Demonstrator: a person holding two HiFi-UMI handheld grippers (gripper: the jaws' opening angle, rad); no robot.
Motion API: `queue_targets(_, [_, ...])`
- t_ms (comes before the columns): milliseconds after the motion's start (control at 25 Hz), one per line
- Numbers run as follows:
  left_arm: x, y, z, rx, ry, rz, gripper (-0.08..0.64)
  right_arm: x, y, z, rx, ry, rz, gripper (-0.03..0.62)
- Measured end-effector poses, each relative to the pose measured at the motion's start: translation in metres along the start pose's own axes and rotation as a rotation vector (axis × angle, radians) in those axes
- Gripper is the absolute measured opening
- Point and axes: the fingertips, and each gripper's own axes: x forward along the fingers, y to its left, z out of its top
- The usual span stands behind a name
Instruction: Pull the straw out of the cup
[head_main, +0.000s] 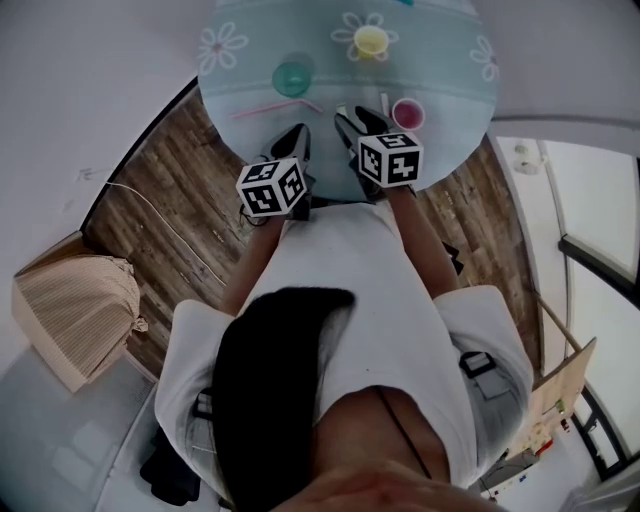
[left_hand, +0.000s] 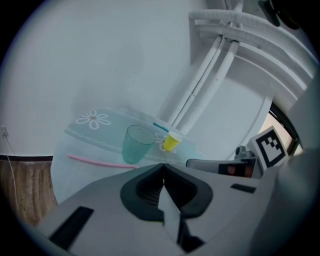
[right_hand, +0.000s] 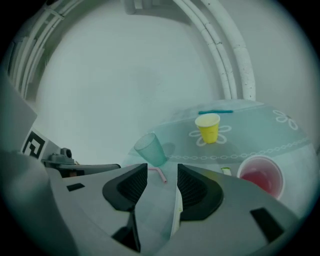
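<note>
Black-padded fingers of the left gripper (left_hand: 163, 167) are pressed together with nothing between them. Those of the right gripper (right_hand: 162, 170) stand wide apart and empty, above the near edge of the round, flower-printed table (head_main: 450, 60). Just beyond them the pink straw (head_main: 275, 108) lies flat on the table, out of the teal cup (head_main: 293, 78), which stands upright just behind it. A pink cup (head_main: 407, 113) sits near the right gripper, and a yellow cup (head_main: 370, 41) stands farther back.
</note>
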Motion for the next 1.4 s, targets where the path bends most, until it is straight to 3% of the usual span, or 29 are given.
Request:
queue_targets(200, [0.000, -0.020, 0.010, 0.021, -0.029, -0.035, 0.010, -0.029, 0.008, 0.027, -0.046, -0.105, 0.005, 0.179])
queue_targets(400, [-0.001, -0.039, 0.028, 0.086, -0.070, -0.063, 0.009, -0.052, 0.007, 0.046, -0.088, -0.182, -0.042, 0.179])
queue_targets(720, [0.001, -0.056, 0.042, 0.088, -0.115, -0.109, 0.011, -0.083, 0.003, 0.062, -0.160, -0.317, -0.130, 0.158])
queue_targets(1040, [0.009, -0.069, 0.038, 0.109, -0.108, -0.143, 0.010, -0.089, 0.002, 0.057, -0.176, -0.321, -0.176, 0.074])
queue_targets(1400, [0.013, -0.078, 0.025, 0.141, -0.075, -0.158, 0.009, -0.086, -0.006, 0.038, -0.128, -0.278, -0.198, 0.043])
